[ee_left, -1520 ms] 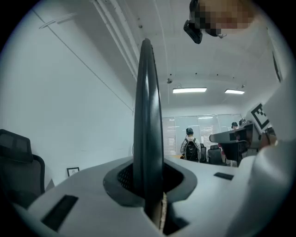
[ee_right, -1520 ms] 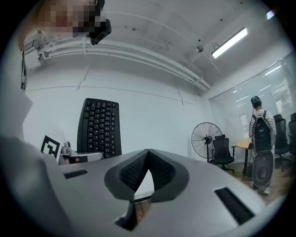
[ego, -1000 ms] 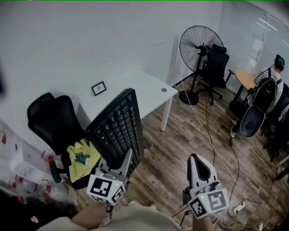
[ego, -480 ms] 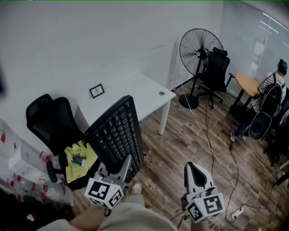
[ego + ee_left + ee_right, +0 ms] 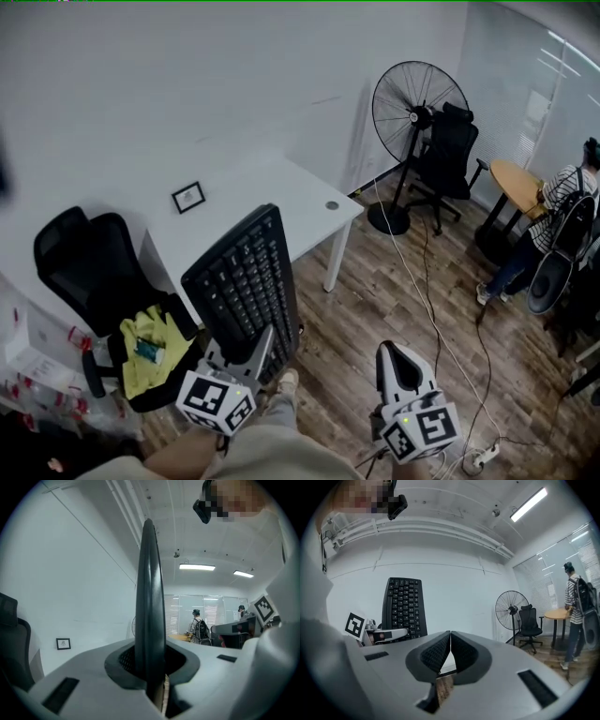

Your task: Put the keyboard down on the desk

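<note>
A black keyboard (image 5: 246, 281) is held up in the air, keys facing me, with my left gripper (image 5: 246, 349) shut on its near short edge. It hangs in front of the white desk (image 5: 253, 202) without touching it. In the left gripper view the keyboard (image 5: 149, 597) shows edge-on, upright between the jaws. My right gripper (image 5: 398, 361) is shut and empty, low at the right above the wooden floor; its jaws meet tip to tip (image 5: 450, 633). From the right gripper view the keyboard (image 5: 403, 605) stands at the left.
A small framed picture (image 5: 188, 197) sits on the desk. A black office chair (image 5: 84, 272) with a yellow cloth (image 5: 150, 347) stands at the left. A standing fan (image 5: 412, 103), another chair (image 5: 448, 150), floor cables (image 5: 427, 291) and a person (image 5: 562, 202) at a round table are at the right.
The view has shifted: desk and chair have slid left and down in the frame. The keyboard stays held in the left gripper; the right gripper has drifted slightly lower left.
</note>
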